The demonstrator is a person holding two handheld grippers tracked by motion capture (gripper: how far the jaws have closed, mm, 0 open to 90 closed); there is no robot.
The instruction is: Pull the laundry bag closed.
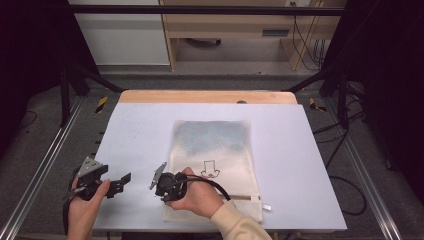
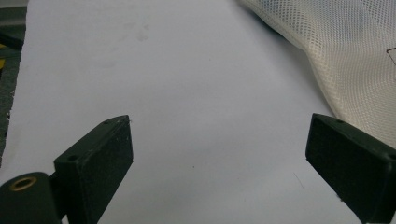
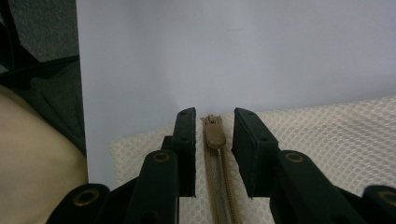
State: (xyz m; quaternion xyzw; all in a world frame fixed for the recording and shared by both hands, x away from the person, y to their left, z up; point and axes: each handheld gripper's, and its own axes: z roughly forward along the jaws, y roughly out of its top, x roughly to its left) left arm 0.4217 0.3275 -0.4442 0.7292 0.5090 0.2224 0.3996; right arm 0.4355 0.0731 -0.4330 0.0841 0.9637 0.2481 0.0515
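High view: a cream mesh bag lies flat on the white worktop, near its front edge, w/ a small arrow-like drawing on the mesh and a bluish patch showing through the far half. The right claw, held in the person's right hand, sits over the bag's near-left corner. Right gripper view: the brown zip pull lies between the two pads at the end of the zip; jaws narrowly apart, a gap on each side, pads not pressing on it. The left claw rests off the bag's left side, over bare worktop. Left gripper view: jaws wide apart, nothing between them; bag edge at upper right.
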